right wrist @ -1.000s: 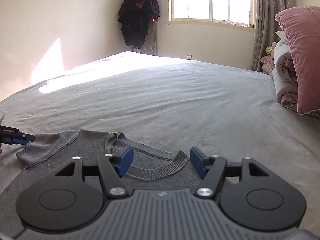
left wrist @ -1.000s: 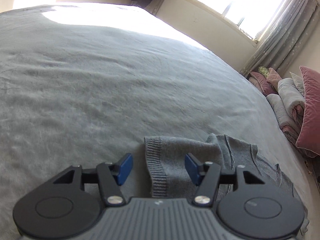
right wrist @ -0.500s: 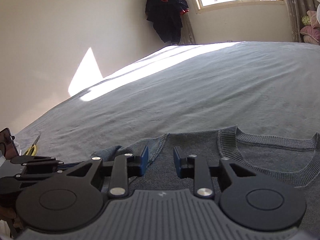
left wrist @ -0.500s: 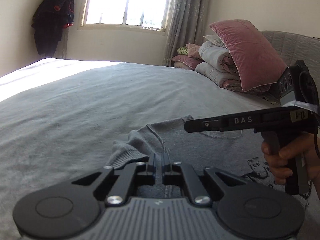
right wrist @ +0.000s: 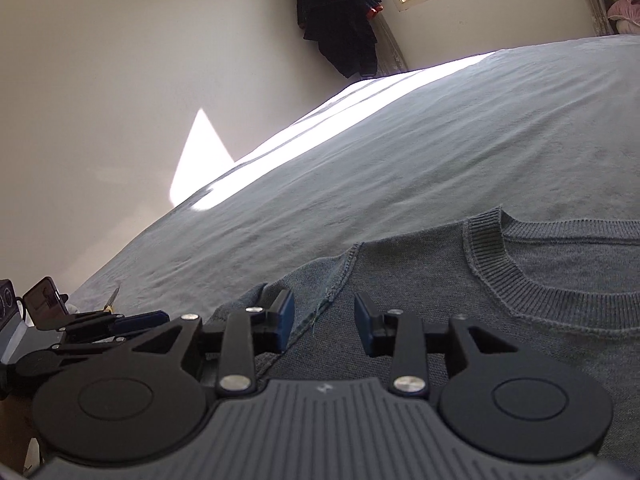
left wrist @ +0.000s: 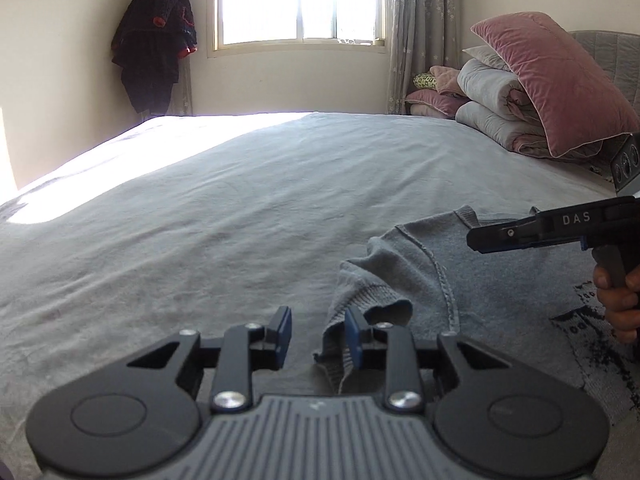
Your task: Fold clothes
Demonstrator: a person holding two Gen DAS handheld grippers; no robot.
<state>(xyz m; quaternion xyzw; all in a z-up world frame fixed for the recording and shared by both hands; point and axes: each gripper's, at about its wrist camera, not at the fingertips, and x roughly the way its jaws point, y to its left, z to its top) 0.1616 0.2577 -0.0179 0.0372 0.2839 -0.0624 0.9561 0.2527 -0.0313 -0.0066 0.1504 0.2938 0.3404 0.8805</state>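
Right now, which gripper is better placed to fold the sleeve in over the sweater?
Left. The left gripper is open with the sleeve cuff at its fingertips; the right gripper hovers open over the shoulder seam.

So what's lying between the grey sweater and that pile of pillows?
Nothing but bare grey bedsheet. The left wrist view shows it running clear from the sweater to the pillows.

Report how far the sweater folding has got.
Done: the grey sweater lies spread on the bed, neckline flat. In hand: nothing; the left gripper is open at the bunched sleeve, the right gripper open over the shoulder seam. Left: every fold.
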